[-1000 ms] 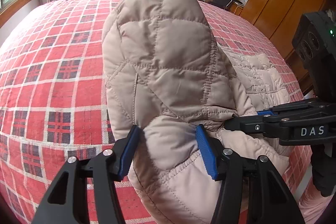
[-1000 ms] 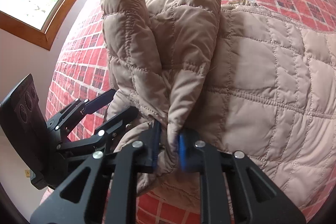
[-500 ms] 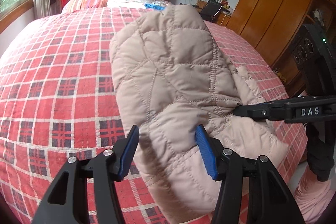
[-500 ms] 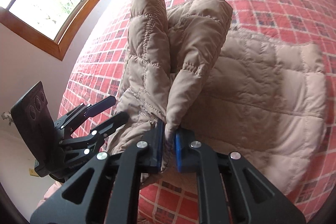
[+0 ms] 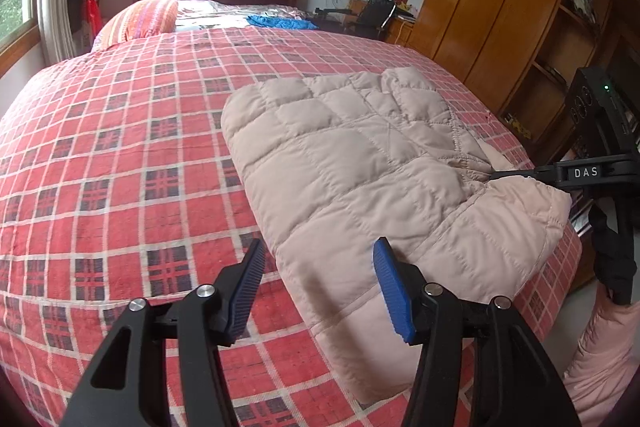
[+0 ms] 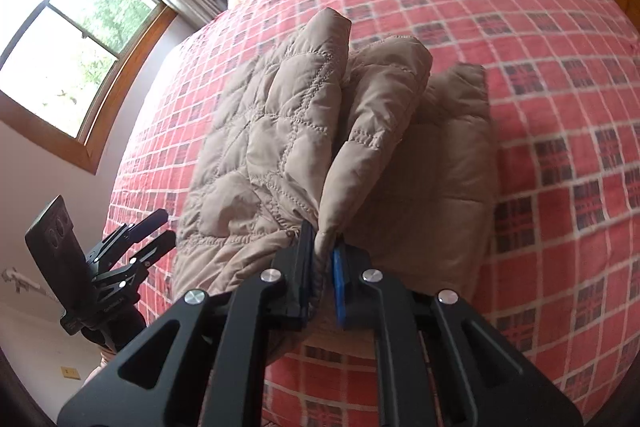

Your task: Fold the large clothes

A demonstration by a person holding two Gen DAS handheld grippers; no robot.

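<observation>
Right claw (image 6: 322, 251) pinching jacket (image 5: 360, 163) | left claw (image 5: 318, 283) open, empty | bedspread (image 5: 120, 147) beneath; wardrobe (image 5: 480, 7) beyond

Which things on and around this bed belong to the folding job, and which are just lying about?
In the job:
beige quilted padded jacket
right claw, shut on the jacket's edge
left claw, open
red plaid bedspread, the folding surface

Lying about:
blue crumpled cloth
orange striped pillow
</observation>
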